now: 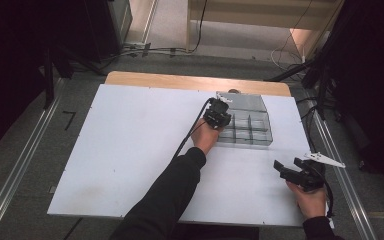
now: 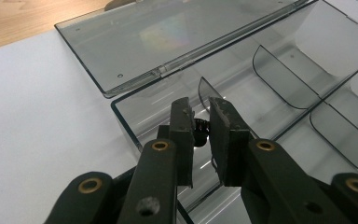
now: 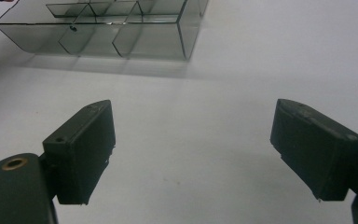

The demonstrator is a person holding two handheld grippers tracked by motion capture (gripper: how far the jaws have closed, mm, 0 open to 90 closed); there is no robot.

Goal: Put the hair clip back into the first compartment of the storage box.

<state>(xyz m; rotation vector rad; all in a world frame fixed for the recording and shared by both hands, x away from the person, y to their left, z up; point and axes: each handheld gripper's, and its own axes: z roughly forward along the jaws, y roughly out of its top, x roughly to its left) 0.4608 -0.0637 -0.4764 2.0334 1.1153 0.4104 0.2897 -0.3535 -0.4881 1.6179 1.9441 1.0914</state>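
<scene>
White board (image 1: pixel 130 150) covers wooden table (image 1: pixel 180 80), wood strip showing at far edge. Clear compartment box (image 1: pixel 245 131) sits on board, right of centre, lid (image 1: pixel 242 102) open flat behind it.

**A recording bay in a lab, not a home**

This looks like a lab or studio set up for recording. A white board (image 1: pixel 130 150) lies on a wooden table (image 1: pixel 180 80) standing on grey carpet tiles (image 1: pixel 40 200). Metal rails (image 1: pixel 25 160) run along the floor on both sides, black curtains or dark stands (image 1: pixel 30 45) close in the edges, and loose cables (image 1: pixel 170 50) trail across the floor behind. Beyond the table stands plain pale wooden furniture (image 1: pixel 260 15). Nothing domestic surrounds the work surface.
</scene>
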